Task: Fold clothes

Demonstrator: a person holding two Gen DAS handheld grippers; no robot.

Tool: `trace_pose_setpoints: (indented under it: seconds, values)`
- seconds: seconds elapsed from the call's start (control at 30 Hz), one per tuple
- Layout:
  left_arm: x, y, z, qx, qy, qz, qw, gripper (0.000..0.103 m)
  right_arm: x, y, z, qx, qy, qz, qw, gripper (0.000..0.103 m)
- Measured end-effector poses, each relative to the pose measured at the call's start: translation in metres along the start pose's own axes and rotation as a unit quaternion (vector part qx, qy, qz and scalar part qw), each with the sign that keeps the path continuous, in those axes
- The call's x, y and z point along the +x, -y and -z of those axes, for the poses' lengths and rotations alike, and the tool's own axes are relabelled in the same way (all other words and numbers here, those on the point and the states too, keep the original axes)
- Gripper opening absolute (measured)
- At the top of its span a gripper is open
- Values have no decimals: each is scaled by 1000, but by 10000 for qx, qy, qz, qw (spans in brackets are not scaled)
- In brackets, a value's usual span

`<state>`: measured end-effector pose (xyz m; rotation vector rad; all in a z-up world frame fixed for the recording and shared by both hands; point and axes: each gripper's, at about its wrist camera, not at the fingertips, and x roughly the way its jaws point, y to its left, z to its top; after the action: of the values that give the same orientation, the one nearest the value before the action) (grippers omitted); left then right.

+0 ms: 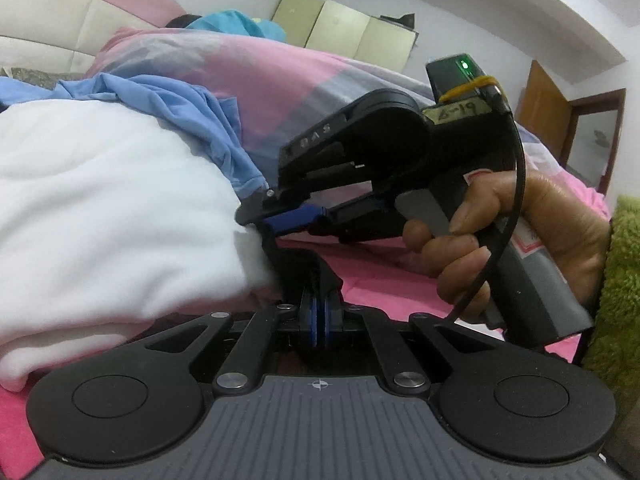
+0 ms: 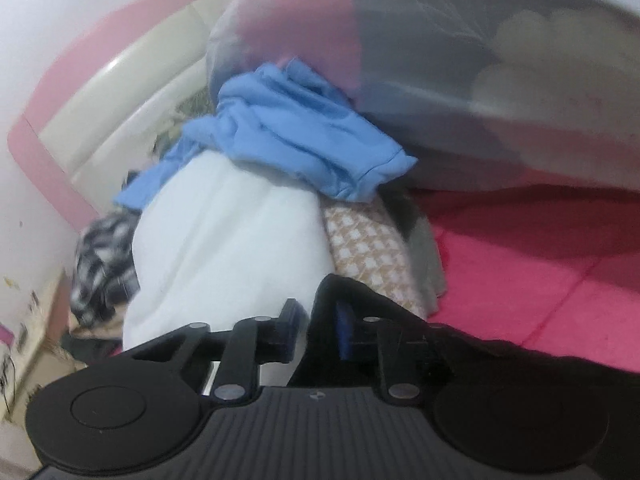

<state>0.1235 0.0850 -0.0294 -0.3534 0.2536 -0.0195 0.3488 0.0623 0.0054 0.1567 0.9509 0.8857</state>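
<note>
Soft, light, limp white garment [image 1: 112,200] heaped on pink bed [image 1: 380,276] beneath crumpled blue garment [image 2: 296,132], best pinched at hem or corner; left gripper [image 1: 308,280] fingers pressed together, right gripper [image 2: 314,320] fingers narrowly parted at its edge.

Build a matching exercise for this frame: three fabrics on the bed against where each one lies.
Things:
1. crumpled light-blue garment
2. thick white folded garment
3. tan cloth with white pattern

Places:
A. wedged beside the white garment, low against the pink sheet
B. on top of the pile
C. directly under the blue garment

Pairs: 1-B, 2-C, 3-A
</note>
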Motion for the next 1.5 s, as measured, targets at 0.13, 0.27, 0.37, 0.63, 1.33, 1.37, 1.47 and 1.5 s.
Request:
trace_pose_setpoints:
  seconds: [0.13, 0.27, 0.37, 0.63, 1.33, 1.37, 1.47, 1.5]
  values:
    - [0, 2, 2, 42, 10, 85, 10000, 1, -15, 18, 5, 415, 325, -118, 9985, 2]
    - [-1, 8, 2, 152, 11, 214, 9997, 1, -30, 35, 10, 829, 649, -236, 9942, 2]
    - [-1, 18, -1, 303, -158, 317, 9989, 1, -42, 48, 15, 1134, 893, -324, 9890, 2]
    - [5, 62, 1, 1007, -648, 777, 9898, 1, -114, 98, 59, 1705, 1566, -261, 9725, 2]
    - [-77, 60, -110, 1557, -1336, 1390, 9688, 29, -216, 159, 169, 2926, 1936, 244, 9361, 7]
    - [-92, 57, -128, 1526, -1347, 1418, 9687, 29, -227, 151, 174, 2860, 1957, 192, 9378, 7]
    - [-123, 48, -171, 1121, -1626, 1891, 9619, 29, -255, 128, 189, 2673, 1958, -35, 9435, 11]
    - [-129, 45, -177, 1021, -1727, 1969, 9597, 29, -260, 121, 194, 2618, 1924, -149, 9456, 23]
